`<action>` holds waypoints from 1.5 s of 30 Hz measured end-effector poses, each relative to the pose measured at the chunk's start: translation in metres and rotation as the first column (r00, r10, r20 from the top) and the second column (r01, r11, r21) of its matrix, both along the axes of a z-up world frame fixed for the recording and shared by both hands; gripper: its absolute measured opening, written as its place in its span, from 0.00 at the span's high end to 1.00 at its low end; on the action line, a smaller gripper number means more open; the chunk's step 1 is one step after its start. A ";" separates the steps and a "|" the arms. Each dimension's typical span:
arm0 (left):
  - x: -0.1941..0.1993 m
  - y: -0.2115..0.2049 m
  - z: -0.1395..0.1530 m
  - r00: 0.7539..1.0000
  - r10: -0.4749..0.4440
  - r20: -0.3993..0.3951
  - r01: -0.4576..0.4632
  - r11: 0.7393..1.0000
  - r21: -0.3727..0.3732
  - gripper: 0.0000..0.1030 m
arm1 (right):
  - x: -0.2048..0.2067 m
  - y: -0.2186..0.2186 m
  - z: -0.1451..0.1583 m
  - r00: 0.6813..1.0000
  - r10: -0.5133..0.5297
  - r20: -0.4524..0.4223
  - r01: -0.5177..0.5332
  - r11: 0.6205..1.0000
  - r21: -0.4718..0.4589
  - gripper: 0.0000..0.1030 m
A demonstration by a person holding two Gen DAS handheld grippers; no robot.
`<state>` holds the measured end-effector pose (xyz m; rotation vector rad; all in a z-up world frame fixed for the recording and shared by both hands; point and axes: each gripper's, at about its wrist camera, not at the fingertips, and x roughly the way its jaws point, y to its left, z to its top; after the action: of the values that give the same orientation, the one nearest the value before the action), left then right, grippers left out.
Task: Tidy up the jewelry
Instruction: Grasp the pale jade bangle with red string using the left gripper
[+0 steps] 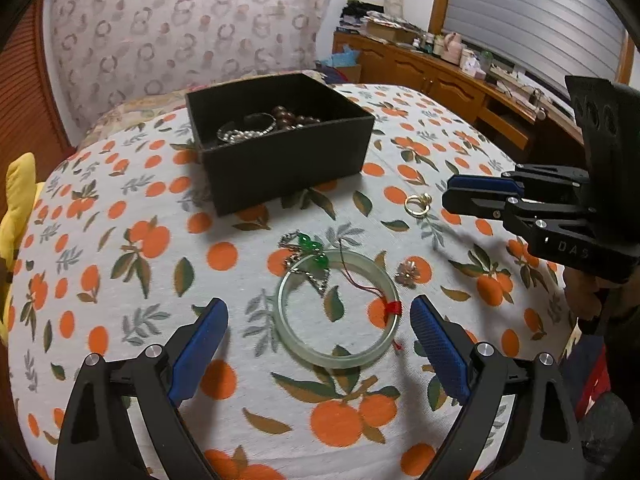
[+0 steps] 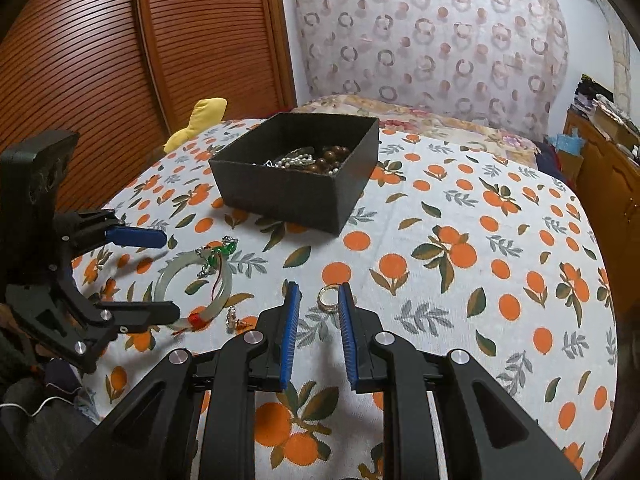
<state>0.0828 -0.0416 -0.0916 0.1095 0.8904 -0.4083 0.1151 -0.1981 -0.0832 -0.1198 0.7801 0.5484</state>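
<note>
A black jewelry box [image 1: 280, 140] [image 2: 296, 172] holds pearl, silver and brown bead pieces. A pale jade bangle [image 1: 338, 308] [image 2: 196, 292] with a red thread lies on the orange-print cloth, a green-bead chain [image 1: 310, 252] [image 2: 218, 256] across its far edge. A small flower earring [image 1: 406, 274] [image 2: 234, 320] lies beside it. My left gripper [image 1: 320, 340] [image 2: 160, 276] is open, fingers either side of the bangle. My right gripper [image 2: 318, 304] [image 1: 450, 200] is narrowly open, its fingers flanking a gold ring [image 2: 330, 298] [image 1: 418, 204].
A yellow plush [image 1: 16, 216] [image 2: 200, 120] sits at the bed's left edge. A wooden sideboard [image 1: 440, 76] with clutter stands at the right. A louvered wooden door [image 2: 120, 80] is at the left.
</note>
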 end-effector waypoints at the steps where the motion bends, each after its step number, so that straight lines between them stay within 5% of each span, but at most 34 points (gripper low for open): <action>1: 0.001 -0.001 -0.001 1.000 0.000 -0.002 0.000 1.000 0.005 0.14 | 0.000 -0.001 0.000 1.000 -0.002 -0.001 0.002 1.000 0.002 0.79; 17: 0.003 -0.016 -0.010 1.000 -0.016 -0.008 0.016 0.997 0.072 0.14 | -0.001 -0.002 -0.003 1.000 -0.005 -0.008 0.005 1.000 0.007 0.79; 23: 0.001 -0.016 -0.008 1.000 -0.019 0.012 0.018 0.995 0.097 0.33 | -0.002 -0.002 -0.005 1.000 -0.001 -0.011 0.001 1.000 0.005 0.79; 45: -0.027 0.004 0.063 0.989 -0.027 0.144 0.038 0.996 -0.075 0.33 | -0.002 0.010 -0.006 0.999 0.030 -0.017 -0.029 0.999 0.027 0.79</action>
<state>0.0557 -0.0374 -0.0289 0.0806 0.7313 -0.4597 0.1134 -0.1882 -0.0890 -0.1023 0.7883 0.5884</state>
